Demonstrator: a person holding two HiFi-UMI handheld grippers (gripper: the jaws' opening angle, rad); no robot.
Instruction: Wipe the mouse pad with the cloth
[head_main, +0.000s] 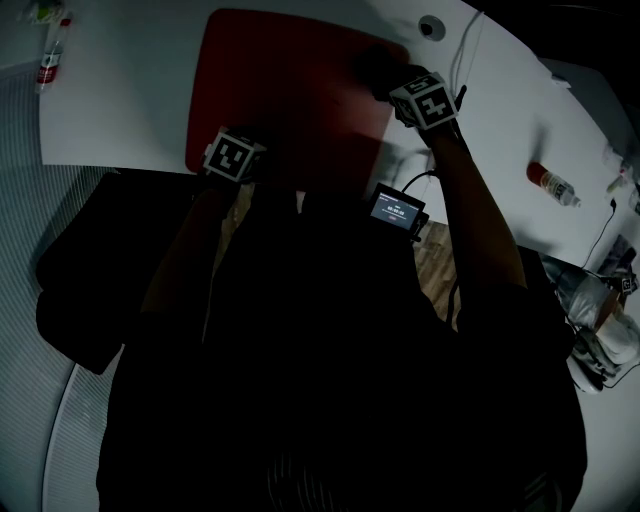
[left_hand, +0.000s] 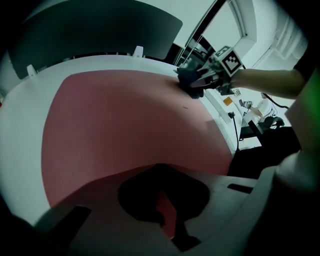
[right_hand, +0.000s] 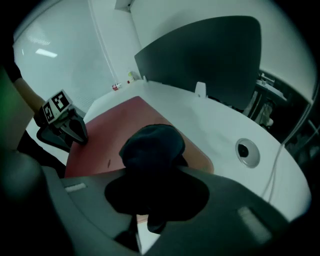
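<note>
A red mouse pad (head_main: 290, 90) (left_hand: 125, 115) (right_hand: 115, 125) lies on the white table (head_main: 130, 90). My right gripper (head_main: 395, 80) (left_hand: 202, 77) (right_hand: 150, 167) is shut on a bunched dark cloth (head_main: 380, 68) (left_hand: 189, 80) (right_hand: 152, 145), which is pressed onto the pad's far right corner. At the pad's near left edge my left gripper (head_main: 245, 140) (left_hand: 167, 210) (right_hand: 80, 135) has its jaws closed together, with the tips down on the pad. I cannot tell whether they pinch the pad's edge.
A round cable hole (head_main: 431, 27) (right_hand: 247, 151) and a white cable (head_main: 465, 50) lie just beyond the cloth. Small bottles stand far left (head_main: 50, 60) and far right (head_main: 555, 185). A small lit screen (head_main: 397, 210) hangs at the near edge. A dark partition (right_hand: 210, 55) backs the table.
</note>
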